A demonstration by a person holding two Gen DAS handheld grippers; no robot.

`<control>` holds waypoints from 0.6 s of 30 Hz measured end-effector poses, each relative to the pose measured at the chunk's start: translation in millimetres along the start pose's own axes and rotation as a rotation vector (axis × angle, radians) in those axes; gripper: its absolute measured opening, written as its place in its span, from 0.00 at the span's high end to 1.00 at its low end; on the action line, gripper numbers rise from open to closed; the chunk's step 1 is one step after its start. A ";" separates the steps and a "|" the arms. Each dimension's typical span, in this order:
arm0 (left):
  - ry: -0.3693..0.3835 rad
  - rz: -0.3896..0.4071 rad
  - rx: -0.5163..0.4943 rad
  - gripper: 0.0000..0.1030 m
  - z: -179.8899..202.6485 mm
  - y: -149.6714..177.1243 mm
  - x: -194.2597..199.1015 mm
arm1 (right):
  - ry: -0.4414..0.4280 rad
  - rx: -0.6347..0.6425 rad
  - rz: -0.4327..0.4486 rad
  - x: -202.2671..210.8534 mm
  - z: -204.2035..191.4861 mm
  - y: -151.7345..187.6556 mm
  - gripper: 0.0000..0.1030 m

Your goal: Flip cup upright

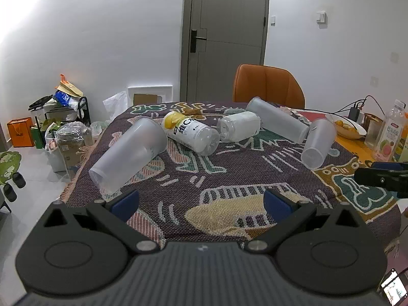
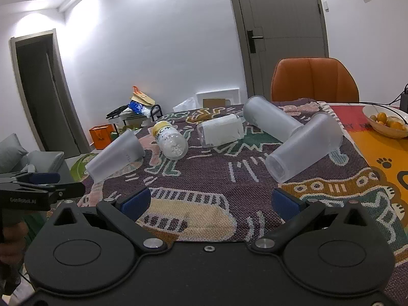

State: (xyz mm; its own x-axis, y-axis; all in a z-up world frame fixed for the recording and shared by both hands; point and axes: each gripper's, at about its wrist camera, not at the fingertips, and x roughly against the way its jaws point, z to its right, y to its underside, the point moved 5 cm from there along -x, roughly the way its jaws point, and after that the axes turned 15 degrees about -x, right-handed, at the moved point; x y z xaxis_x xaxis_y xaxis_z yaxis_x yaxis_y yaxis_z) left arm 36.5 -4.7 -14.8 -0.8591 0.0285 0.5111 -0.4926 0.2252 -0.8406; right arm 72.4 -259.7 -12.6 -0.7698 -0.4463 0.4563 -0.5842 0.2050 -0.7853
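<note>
Both grippers hung over the near edge of the surface [image 1: 229,178], which was covered by a patterned woven cloth, and neither held anything. The left gripper [image 1: 201,204] had its blue-padded fingers spread wide with only cloth between them; the right gripper [image 2: 210,204] stood just as wide and just as empty.

Three frosted plastic cups lay on their sides among two toppled bottles. The task does not say which cup is meant. The left cup [image 1: 127,153] lay ahead and to the left of the left gripper, its narrow base toward the near-left corner of the cloth and its wide mouth pointing away toward the yellow-capped bottle [image 1: 191,135], which it touched or nearly touched. Its long axis ran diagonally, near-left to far-right. This cup was plainly the left gripper's nearest target.

The right cup [image 2: 303,148] lay ahead and to the right of the right gripper, base toward the camera, long axis running near-left to far-right, its mouth end close beside the far cup [image 2: 270,119]. The right gripper was the nearer one to it.

The white-wrapped bottle [image 2: 220,130] lay between the two groups. Either cup would likely want a grasp across its body, square to the long axis, then a rotation to bring the mouth upward.
</note>
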 end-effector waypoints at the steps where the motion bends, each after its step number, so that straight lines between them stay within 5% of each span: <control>1: 0.000 0.000 -0.001 0.00 0.0 -0.2 0.0 | 0.001 -0.001 0.002 0.3 0.2 -0.4 0.00; 18: 0.002 0.010 -0.004 0.00 -0.4 -0.6 2.2 | 0.008 -0.004 0.009 1.6 3.8 0.2 0.00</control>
State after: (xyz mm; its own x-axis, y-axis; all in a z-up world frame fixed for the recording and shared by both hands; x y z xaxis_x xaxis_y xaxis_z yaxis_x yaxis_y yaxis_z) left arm 35.0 -4.3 -13.1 -0.8637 0.0330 0.5030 -0.4834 0.2284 -0.8451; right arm 72.0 -263.7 -13.7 -0.7773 -0.4376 0.4520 -0.5780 0.2129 -0.7878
